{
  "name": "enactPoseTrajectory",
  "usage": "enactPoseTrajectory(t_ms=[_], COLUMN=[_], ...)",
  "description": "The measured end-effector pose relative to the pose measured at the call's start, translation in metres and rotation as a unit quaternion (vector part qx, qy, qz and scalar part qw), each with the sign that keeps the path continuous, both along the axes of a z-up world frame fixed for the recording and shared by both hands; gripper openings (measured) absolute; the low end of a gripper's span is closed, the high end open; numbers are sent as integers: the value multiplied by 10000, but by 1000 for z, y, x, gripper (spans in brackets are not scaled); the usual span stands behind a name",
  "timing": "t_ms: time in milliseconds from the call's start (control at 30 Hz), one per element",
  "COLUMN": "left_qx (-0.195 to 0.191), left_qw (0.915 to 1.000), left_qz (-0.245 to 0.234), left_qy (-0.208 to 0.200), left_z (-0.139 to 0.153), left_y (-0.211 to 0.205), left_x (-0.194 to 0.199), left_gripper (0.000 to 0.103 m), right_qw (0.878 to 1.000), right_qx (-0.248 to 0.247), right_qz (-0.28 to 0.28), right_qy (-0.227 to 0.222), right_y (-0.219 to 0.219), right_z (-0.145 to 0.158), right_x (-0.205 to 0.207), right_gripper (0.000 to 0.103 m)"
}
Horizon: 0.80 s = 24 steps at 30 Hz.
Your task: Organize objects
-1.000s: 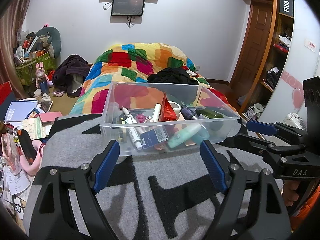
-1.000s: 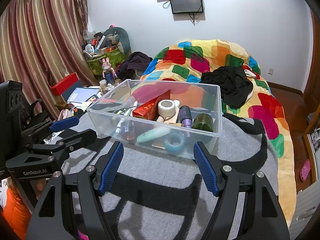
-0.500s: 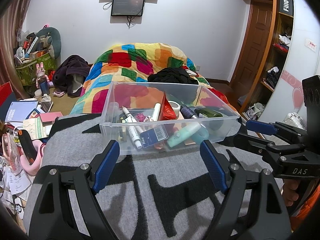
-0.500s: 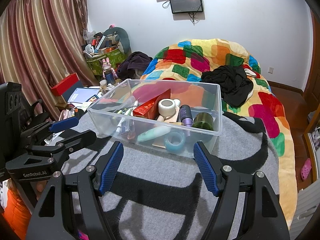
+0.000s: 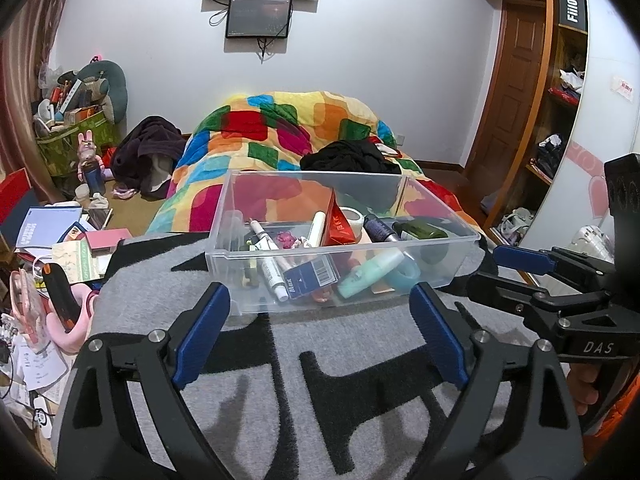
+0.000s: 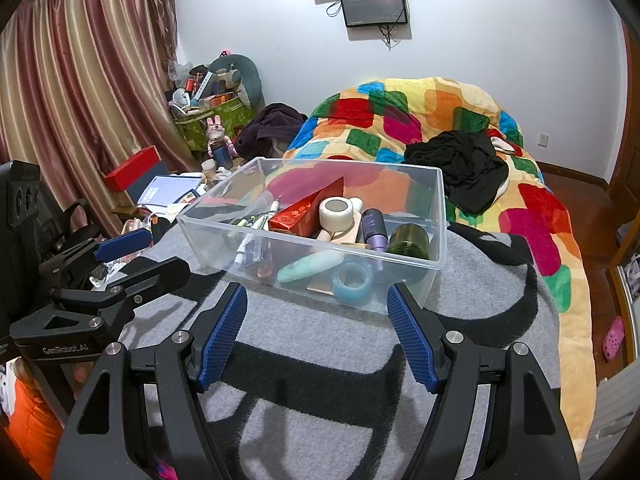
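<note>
One clear bin [image 5: 280, 300], two hand-held grippers, maybe twelve items

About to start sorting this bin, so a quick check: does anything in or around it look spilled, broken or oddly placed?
Nothing looks spilled or broken. The clear bin sits upright on the grey blanket, its contents jumbled: the red box leans tilted, and tubes and tape rolls lie across each other. Both grippers are empty.

Right gripper [image 6: 316, 334] open, empty, near clear bin [image 6: 400, 258] on grey blanket [image 6: 320, 420].
</note>
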<state>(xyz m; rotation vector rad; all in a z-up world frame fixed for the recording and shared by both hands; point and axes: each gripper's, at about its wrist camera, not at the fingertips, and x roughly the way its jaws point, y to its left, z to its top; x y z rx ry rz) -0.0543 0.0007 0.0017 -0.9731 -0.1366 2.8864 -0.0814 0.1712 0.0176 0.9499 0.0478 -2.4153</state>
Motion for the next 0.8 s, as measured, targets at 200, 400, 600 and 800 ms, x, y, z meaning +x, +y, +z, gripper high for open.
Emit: enactPoseTrajectory(t_ms=[200,400,600,800], left_qx=[40,39,64,47], left_qw=[9999,9998,9997,9998], left_qz=[67,143,117,144], left_qy=[-106,-162,-207,-153], left_z=[-2,-3,-3,-3], left_y=[-2,-3,-2,-2], left_x=[-2,-3,-4,-3], left_gripper=[94,94,94,94], right_qw=[10000,10000,10000,10000], right_qx=[-8,-8,-15,-19], right_qz=[-5,-4,-4,-7], right_qy=[-4,-6,-12,-17], right_y=[1,1,1,1], right_z=[0,0,0,-1], right_x=[0,0,1,1], right_gripper=[69,69,69,69])
